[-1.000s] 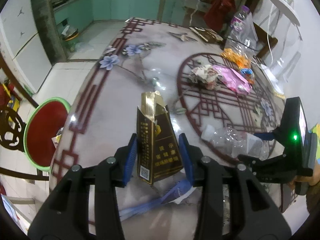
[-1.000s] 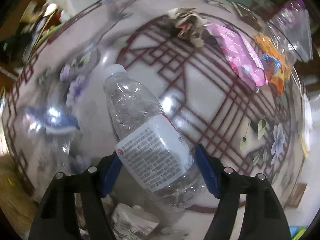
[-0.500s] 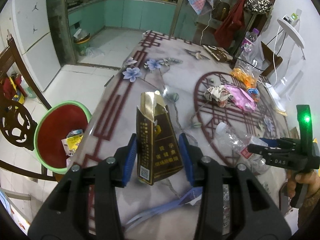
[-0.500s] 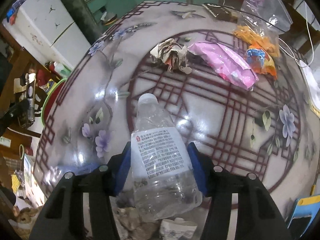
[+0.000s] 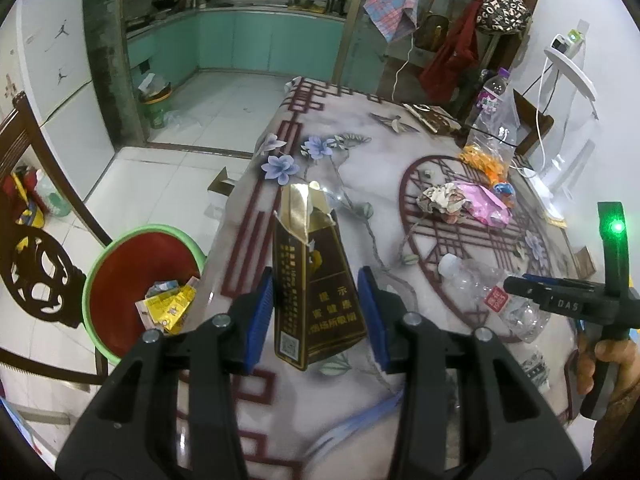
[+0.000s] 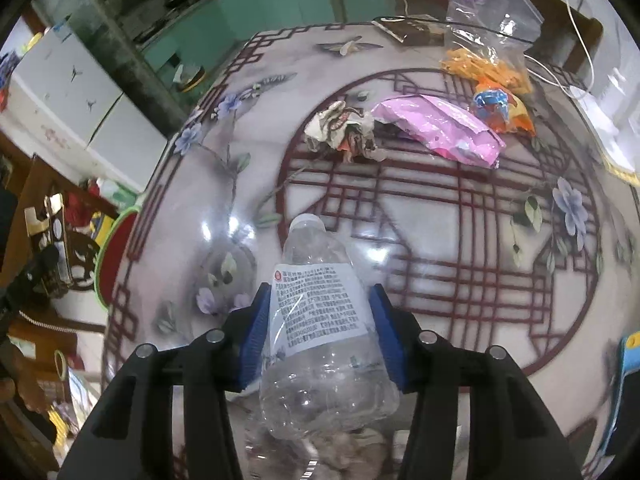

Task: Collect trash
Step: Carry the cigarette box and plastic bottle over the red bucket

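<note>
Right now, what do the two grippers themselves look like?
Both look alike: the left gripper and right gripper have matte black plastic bodies, silver round bolt heads on the arms, and ribbed blue pads lining the fingers. Seen from the left camera, the right gripper carries "DAS" lettering and a black upright with a lit green light. A bare hand grips its handle. No cables visible.

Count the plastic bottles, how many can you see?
2: a crushed clear bottle held in the right gripper, and a purple-labelled bottle standing at the table's far edge. Others may be hidden.

The right gripper (image 6: 320, 328) clamps a crushed clear plastic bottle (image 6: 320, 320) above the patterned table (image 6: 460, 248), pink wrapper (image 6: 436, 130) beyond.
</note>
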`<state>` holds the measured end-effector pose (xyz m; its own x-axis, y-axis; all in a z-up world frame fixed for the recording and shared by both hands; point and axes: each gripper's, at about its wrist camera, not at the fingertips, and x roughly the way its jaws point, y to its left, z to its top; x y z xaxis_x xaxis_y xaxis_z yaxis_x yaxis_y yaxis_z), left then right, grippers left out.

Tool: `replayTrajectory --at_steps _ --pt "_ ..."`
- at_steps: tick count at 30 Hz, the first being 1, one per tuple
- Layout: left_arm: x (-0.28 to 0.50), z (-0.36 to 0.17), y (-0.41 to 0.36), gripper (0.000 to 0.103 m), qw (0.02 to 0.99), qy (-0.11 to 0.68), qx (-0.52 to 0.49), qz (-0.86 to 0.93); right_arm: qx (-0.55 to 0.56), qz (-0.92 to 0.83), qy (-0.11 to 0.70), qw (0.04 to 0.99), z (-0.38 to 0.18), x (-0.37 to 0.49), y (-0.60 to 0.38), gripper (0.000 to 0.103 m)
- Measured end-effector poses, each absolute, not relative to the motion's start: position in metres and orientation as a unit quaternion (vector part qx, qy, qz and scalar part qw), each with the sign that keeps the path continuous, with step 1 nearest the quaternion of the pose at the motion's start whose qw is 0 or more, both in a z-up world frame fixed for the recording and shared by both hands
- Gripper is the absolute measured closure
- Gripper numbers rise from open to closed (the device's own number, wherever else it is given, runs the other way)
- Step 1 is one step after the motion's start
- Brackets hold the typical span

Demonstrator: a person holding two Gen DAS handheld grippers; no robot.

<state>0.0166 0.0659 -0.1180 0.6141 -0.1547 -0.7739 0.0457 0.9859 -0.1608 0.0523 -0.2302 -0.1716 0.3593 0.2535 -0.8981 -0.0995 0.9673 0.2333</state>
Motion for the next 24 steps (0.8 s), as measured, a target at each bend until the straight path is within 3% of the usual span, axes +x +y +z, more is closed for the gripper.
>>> replayTrajectory --at_steps 24 --pt "0.037 -0.109 0.155 0.063 0.896 0.43 -0.036 -0.102 0.076 0.079 0.518 0.849 -0.12 0.049 -0.123 0.059"
